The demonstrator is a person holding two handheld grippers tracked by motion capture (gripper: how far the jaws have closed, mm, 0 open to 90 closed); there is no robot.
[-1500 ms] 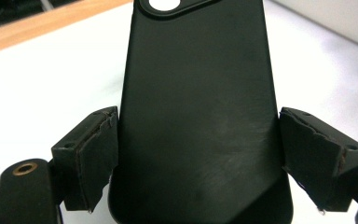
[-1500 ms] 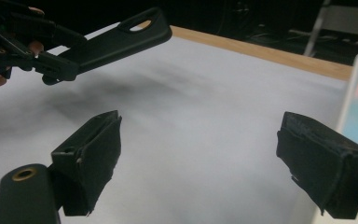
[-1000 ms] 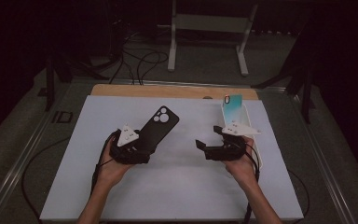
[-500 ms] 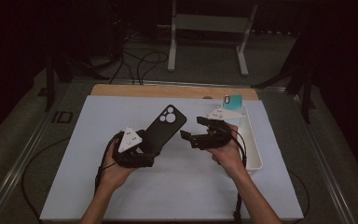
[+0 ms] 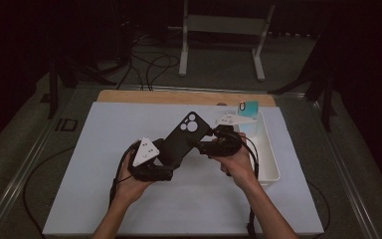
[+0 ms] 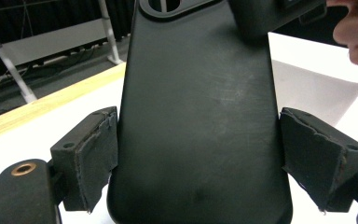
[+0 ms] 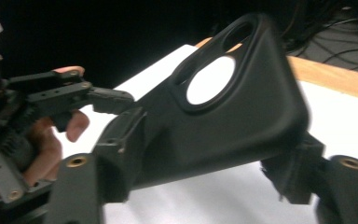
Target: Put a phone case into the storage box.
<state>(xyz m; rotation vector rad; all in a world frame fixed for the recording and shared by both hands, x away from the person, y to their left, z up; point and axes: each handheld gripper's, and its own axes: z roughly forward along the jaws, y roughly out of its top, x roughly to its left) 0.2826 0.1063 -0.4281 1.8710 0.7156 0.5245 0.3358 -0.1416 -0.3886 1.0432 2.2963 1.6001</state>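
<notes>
The matte black, soft-looking rectangular phone case point(image 5: 181, 138) was held above the white table point(image 5: 79, 199), pinched by its lower end in the left gripper point(image 6: 198, 158). The right gripper point(image 7: 205, 163), its jaws just closing, was clamped across the camera end. Uneven squeezing could have buckled or twisted the flexible shell loose.

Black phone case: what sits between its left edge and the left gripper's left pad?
In the left gripper view, nothing: the pad presses on the black phone case. At the far pad, contact is hard to judge.
</notes>
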